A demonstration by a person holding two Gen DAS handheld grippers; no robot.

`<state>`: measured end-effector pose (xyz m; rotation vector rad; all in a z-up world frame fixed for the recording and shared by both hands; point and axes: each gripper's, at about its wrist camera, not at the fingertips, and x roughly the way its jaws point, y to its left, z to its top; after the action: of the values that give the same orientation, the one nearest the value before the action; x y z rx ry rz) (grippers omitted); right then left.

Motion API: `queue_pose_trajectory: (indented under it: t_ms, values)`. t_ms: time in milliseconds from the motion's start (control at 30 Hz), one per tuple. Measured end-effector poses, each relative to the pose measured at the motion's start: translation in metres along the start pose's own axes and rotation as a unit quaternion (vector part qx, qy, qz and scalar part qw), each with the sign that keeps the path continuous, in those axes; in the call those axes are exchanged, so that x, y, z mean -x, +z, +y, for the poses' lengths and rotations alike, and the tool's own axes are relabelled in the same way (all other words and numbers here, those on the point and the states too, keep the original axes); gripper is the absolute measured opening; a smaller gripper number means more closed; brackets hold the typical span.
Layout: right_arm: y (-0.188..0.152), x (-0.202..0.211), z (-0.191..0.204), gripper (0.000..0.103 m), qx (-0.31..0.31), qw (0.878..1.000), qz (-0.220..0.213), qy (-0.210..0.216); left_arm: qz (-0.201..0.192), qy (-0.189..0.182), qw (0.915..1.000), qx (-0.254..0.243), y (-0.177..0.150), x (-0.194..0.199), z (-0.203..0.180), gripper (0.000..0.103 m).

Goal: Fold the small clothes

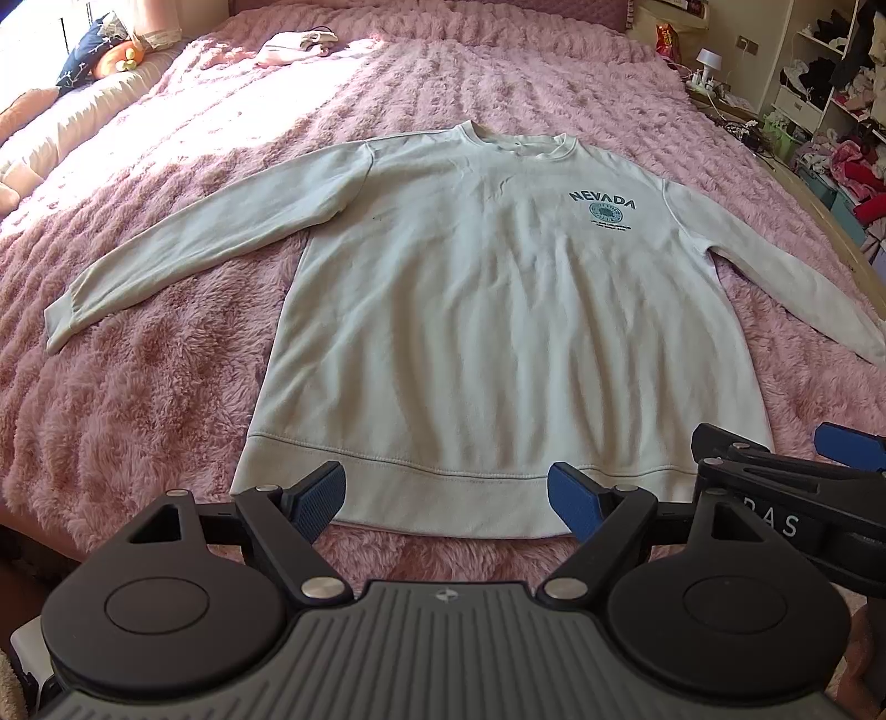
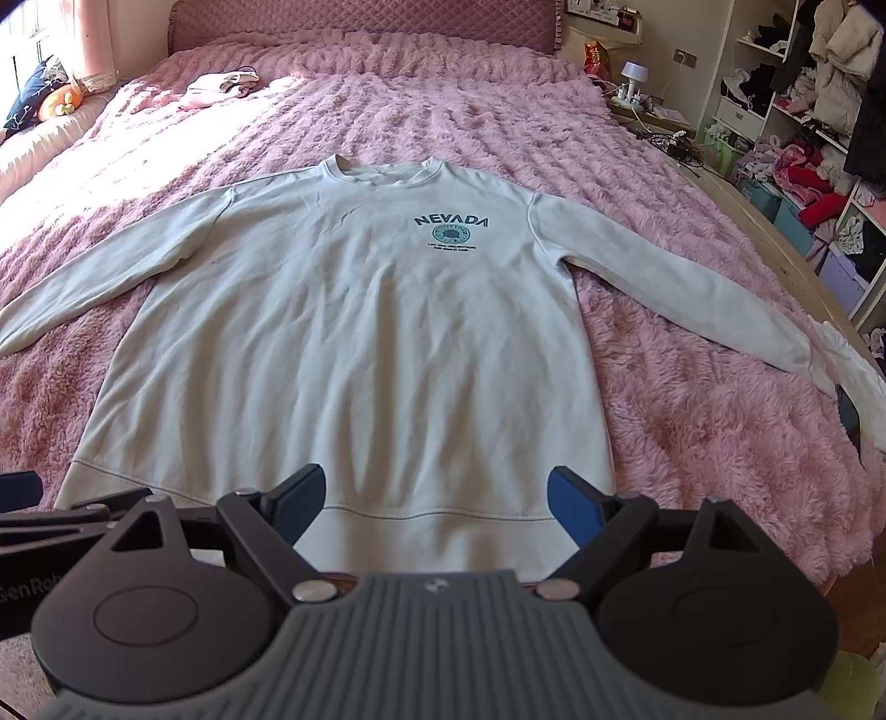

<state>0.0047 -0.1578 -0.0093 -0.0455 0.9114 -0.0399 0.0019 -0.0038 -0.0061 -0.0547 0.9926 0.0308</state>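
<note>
A pale long-sleeved sweatshirt (image 1: 470,310) (image 2: 354,332) with a dark "NEVADA" print lies flat and face up on the pink fluffy bedspread (image 1: 166,399) (image 2: 692,421), both sleeves spread outward. Its hem faces me. My left gripper (image 1: 446,501) hangs open over the hem's left half, nothing between its blue pads. My right gripper (image 2: 434,501) is open over the hem's right half, also empty. In the left wrist view the right gripper (image 1: 775,443) shows at the right edge, close beside the left one. Neither gripper touches the cloth.
A small pink garment (image 1: 296,47) (image 2: 221,83) lies near the headboard. Cushions (image 1: 105,55) sit at the far left. A white cloth (image 2: 853,382) lies at the bed's right edge by the sleeve cuff. Shelves full of clothes (image 2: 803,138) and a bedside lamp (image 2: 634,75) stand to the right.
</note>
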Motion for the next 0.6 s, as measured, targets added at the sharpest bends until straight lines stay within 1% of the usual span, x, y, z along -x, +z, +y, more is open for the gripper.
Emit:
queue_pose_trajectory:
  t_ms: [600]
  values:
    - [0.0019, -0.003, -0.0016, 0.083, 0.003, 1.0, 0.002, 0.0, 0.008, 0.001, 0.9999, 0.007, 0.0016, -0.0026, 0.0017, 0.097]
